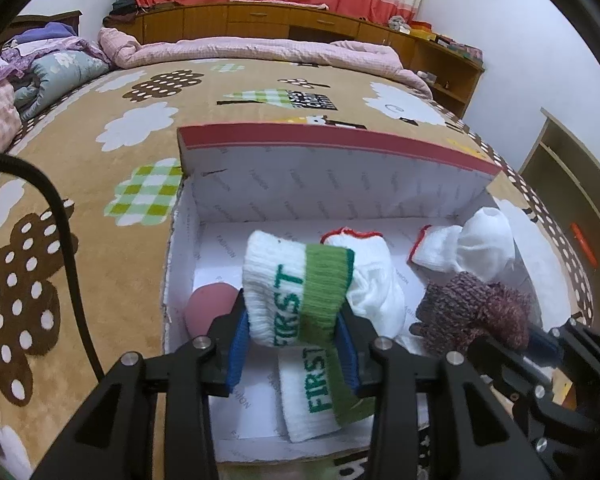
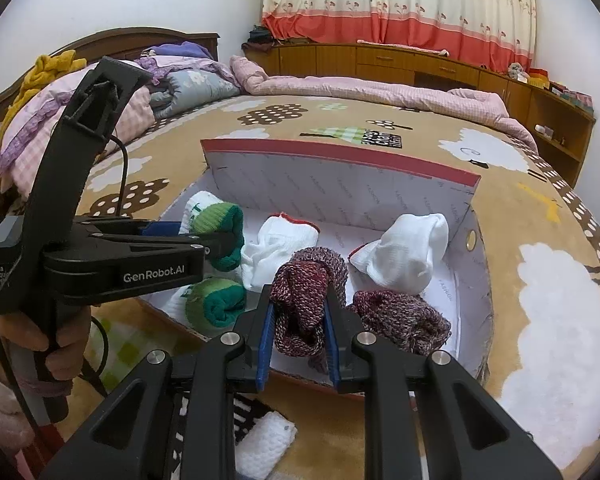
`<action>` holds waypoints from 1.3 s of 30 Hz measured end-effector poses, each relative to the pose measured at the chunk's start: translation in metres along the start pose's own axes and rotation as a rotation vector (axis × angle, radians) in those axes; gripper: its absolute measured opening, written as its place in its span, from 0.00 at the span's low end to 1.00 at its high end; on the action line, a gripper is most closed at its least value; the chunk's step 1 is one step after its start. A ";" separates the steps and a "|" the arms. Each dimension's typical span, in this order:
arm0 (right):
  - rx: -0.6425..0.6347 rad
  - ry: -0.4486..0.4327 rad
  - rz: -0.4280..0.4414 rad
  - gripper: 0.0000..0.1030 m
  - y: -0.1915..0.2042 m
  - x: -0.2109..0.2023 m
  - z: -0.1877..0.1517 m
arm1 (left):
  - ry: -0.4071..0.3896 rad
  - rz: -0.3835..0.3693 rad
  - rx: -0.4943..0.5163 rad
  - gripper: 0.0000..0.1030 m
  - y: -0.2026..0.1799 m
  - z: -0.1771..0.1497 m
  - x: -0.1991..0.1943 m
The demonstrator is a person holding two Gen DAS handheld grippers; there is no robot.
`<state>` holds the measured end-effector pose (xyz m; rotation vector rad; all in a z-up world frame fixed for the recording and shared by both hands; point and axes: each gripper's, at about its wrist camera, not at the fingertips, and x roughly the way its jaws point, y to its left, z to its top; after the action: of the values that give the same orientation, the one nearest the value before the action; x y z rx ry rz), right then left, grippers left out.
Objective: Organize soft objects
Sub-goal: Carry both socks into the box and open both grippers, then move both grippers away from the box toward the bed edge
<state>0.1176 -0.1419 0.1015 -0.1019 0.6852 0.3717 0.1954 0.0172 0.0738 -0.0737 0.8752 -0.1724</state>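
Where the left wrist view looks down, the left tongs (image 1: 294, 332) are closed on a rolled white-and-green sock (image 1: 296, 284), held above the floor of an open cardboard box (image 1: 332, 184) on the bed (image 1: 80, 168). Box walls rise at back and left; bare floor shows at the back left. Green knit lettering on the held sock reads "FIRST"; its mate (image 1: 320, 396) lies below with the same word, and the white lining repeats "FASHION". A pink rounded object (image 1: 208, 312) sits in the left corner; white ribbed red-edged socks (image 1: 376, 280) lie centre and right, and the right tongs' load, a fuzzy maroon knit sock (image 1: 472, 316), shows at lower right. Right wrist view: right tongs (image 2: 298, 328) clamped on that marled maroon sock (image 2: 304, 300) over the box's near edge (image 2: 300, 380), a matching one (image 2: 404, 320) just beside it inside. The left tool's black arm reads "GenRobot.AI". A white waffle-textured cloth (image 2: 264, 444) lies outside the box on the bed.
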 end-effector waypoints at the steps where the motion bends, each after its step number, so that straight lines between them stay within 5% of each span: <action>1: 0.000 0.000 0.000 0.22 0.000 0.000 0.000 | 0.001 0.000 0.002 0.39 0.000 0.000 0.000; 7: 0.001 0.003 0.003 0.24 0.003 -0.002 -0.002 | 0.000 0.010 0.010 0.46 -0.003 -0.002 -0.004; 17: 0.020 -0.023 0.007 0.44 0.001 -0.014 -0.001 | -0.020 0.011 0.006 0.64 -0.004 -0.005 -0.024; 20: 0.015 -0.034 0.005 0.50 0.002 -0.020 0.000 | -0.026 0.012 0.007 0.64 -0.003 -0.007 -0.032; 39: 0.035 -0.054 -0.004 0.50 0.012 -0.076 -0.017 | -0.038 0.001 0.006 0.64 -0.010 -0.052 -0.106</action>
<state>0.0491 -0.1572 0.1365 -0.0595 0.6379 0.3576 0.0876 0.0272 0.1222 -0.0707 0.8364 -0.1717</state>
